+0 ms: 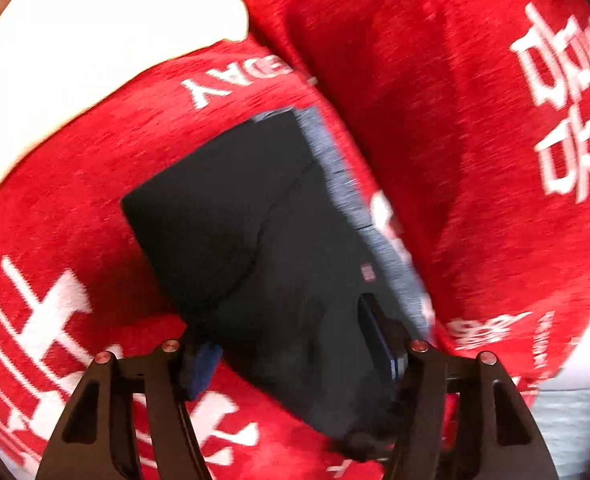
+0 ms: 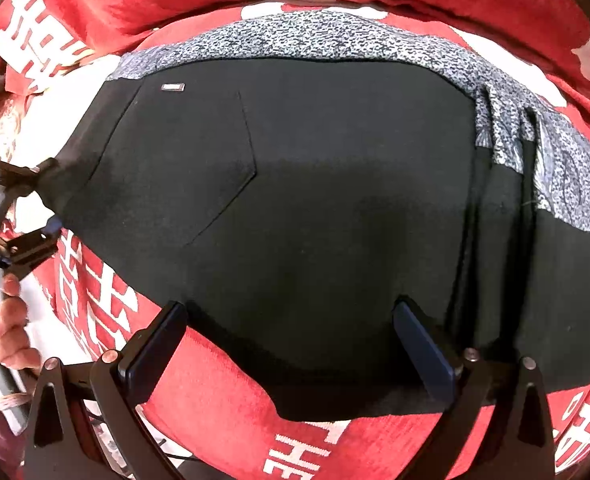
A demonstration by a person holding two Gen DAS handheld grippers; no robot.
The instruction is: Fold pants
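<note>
A red blanket (image 2: 223, 396) with white lettering covers the whole surface, bunched into a thick roll along the far side, and everything else lies on it. White sheet (image 1: 75, 40) shows past the blanket's edge in the left wrist view.

The pants (image 2: 315, 208) are black with a speckled grey waistband (image 2: 295, 40), spread flat on the blanket with the waistband on the far side from the right gripper. A stitched back pocket (image 2: 183, 168) faces up, with a small tag (image 2: 173, 87) above it. At the right end the cloth gathers into upright folds.

The right gripper (image 2: 291, 344) stands wide open at the near hem, its two blue-padded fingers (image 2: 423, 348) spread apart with black cloth lying between them, gripping nothing.

The left gripper (image 1: 295, 348) is also spread, one finger over the pants near the waistband end and the other out over the blanket. That view is smeared with motion blur, so I can't be sure whether the finger touches the cloth. From the right wrist view the same gripper (image 2: 35, 200) sits at the pants' left corner, with the person's hand (image 2: 11, 328) below it
</note>
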